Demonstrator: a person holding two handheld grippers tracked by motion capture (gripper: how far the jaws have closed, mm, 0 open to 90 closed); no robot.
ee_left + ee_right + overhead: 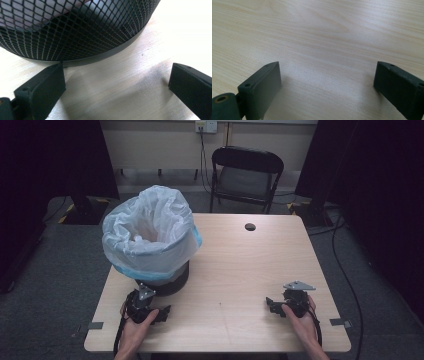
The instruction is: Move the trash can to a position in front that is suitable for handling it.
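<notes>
Hands come in from the bottom edge of the high view, each wrapped around a gripper that rests low over the pale wooden worktop [235,270]. On the person's left, the left gripper [161,312] sits near the front left corner, its black jaws pointing toward the middle of the worktop, with a cable trailing back off the edge. In the left gripper view its jaws stand wide apart with nothing between them but bare wood and their own shadow; the tip of one jaw lies just beside the solid black band at the foot of a black mesh bin [75,32], though whether it touches the band cannot be told. On the person's right, the right gripper [270,303] sits near the front right corner, well apart from the other one, its jaws also pointing inward. The right gripper view shows these jaws spread wide as well, with plain wood grain between and beyond them.

Just behind the left gripper stands the bin [165,282], upright on the left half of the worktop. A white plastic liner [150,232] is folded over its rim and hangs down its sides, hiding most of the mesh; a strip of light blue shows along the liner's lower edge. Farther back, a small dark round hole [250,226] sits in the worktop. Beyond the far edge a black folding chair [245,177] stands on the grey floor.
</notes>
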